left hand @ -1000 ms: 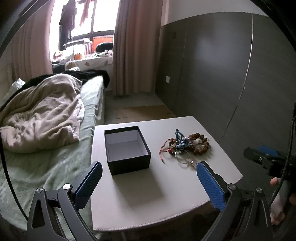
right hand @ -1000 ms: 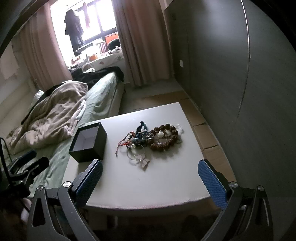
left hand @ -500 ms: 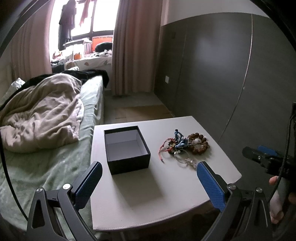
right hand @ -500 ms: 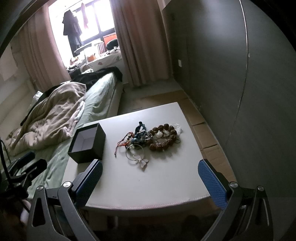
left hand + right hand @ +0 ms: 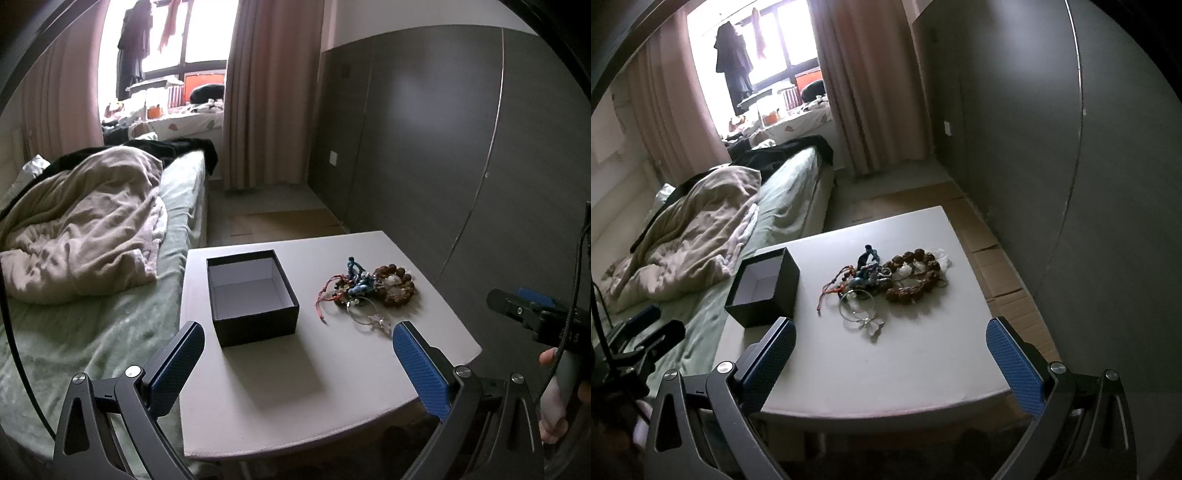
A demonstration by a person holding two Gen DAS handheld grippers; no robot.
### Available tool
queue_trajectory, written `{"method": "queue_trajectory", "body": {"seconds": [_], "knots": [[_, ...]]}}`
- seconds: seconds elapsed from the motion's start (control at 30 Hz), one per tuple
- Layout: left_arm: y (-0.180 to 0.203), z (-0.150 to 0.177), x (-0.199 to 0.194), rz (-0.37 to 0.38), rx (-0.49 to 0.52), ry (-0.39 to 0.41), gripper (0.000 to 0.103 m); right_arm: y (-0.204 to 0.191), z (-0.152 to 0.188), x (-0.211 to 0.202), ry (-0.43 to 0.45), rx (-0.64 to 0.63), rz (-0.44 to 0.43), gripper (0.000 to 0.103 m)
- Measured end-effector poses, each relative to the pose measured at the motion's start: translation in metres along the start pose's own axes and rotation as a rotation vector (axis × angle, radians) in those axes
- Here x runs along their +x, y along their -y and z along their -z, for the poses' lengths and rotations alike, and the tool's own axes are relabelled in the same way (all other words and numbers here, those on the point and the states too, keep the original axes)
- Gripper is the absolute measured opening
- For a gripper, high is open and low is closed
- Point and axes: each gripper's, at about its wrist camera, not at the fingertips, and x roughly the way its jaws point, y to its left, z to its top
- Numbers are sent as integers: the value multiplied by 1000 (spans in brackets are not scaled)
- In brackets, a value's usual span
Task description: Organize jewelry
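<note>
Your left gripper (image 5: 295,363) hovers at the near edge of a pale counter (image 5: 280,398) in a bedroom, its blue-padded fingers (image 5: 177,367) spread wide and holding nothing. Ahead of it an open black box (image 5: 255,321) with a pale lining sits on the counter's left half, upright and empty as far as its inside shows. To the right of the box, apart from it, lies a tangle of jewelry (image 5: 364,288): a bracelet of brown beads (image 5: 397,282), blue and red cords (image 5: 352,278), and a thin wire bangle (image 5: 364,317) with a small clear charm nearest you.

Your right gripper (image 5: 890,363) hangs off the counter's (image 5: 886,369) near edge too, fingers (image 5: 1015,369) likewise spread wide, nothing between them. From this side the jewelry (image 5: 886,280) lies almost straight ahead at mid-counter, the brown beads (image 5: 914,275) to the right, the cords (image 5: 864,266) to the left and the wire bangle (image 5: 857,306) in front. The box (image 5: 764,291) stands at the counter's left corner, beside the bed (image 5: 790,192).

Each gripper shows at the rim of the other's view: the right one at the far right of the left wrist view, your hand (image 5: 554,402) wrapped round its handle; the left one low at the left of the right wrist view. A rumpled beige blanket (image 5: 81,221) lies on the green-sheeted bed (image 5: 92,332), with curtains (image 5: 269,92) and a bright window (image 5: 166,37) behind, and a dark panelled wall (image 5: 424,147) to the right
</note>
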Motion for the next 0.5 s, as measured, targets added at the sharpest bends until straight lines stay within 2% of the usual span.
{"method": "queue_trajectory", "body": {"seconds": [0.5], "knots": [[2,-1,0,1,0,2,102,0,0,0,1,-2,1,103]]}}
